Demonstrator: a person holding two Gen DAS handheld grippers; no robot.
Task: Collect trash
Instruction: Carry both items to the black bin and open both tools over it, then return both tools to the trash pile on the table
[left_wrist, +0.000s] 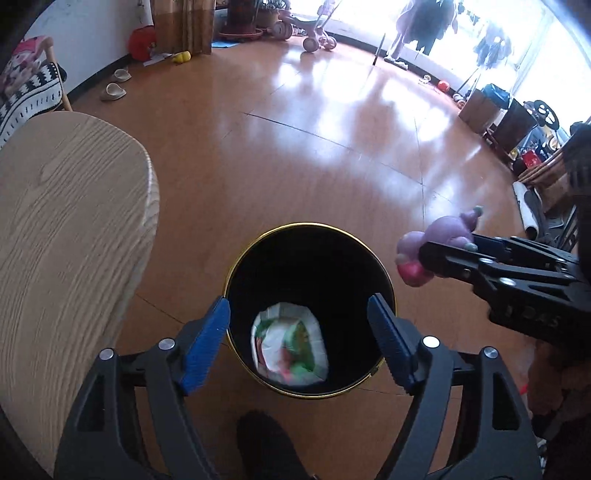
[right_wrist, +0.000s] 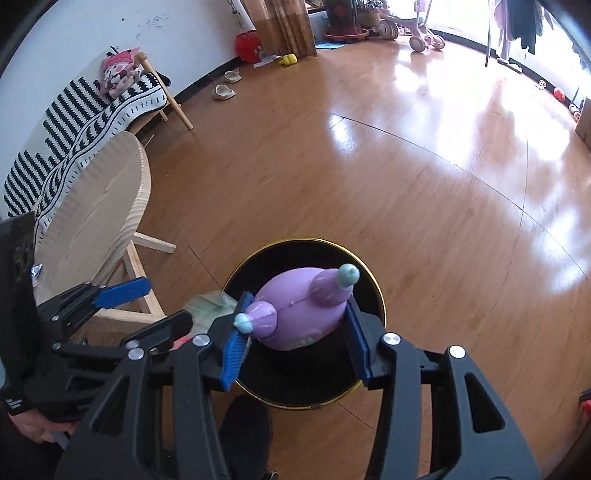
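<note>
While my right gripper (right_wrist: 295, 328) hangs over the black bin (right_wrist: 373, 295), its blue pads are clamped on both sides of a purple toy (right_wrist: 299, 314) with pale blue tips, so it's gripped tight above the opening. My left gripper (left_wrist: 299, 332) is spread wide with nothing between the pads, sitting at the bin's (left_wrist: 236, 273) 6 o'clock rim. Crumpled wrapper (left_wrist: 290, 345) is already down inside. Round wooden table (left_wrist: 66, 229) is off at 9 o'clock.
</note>
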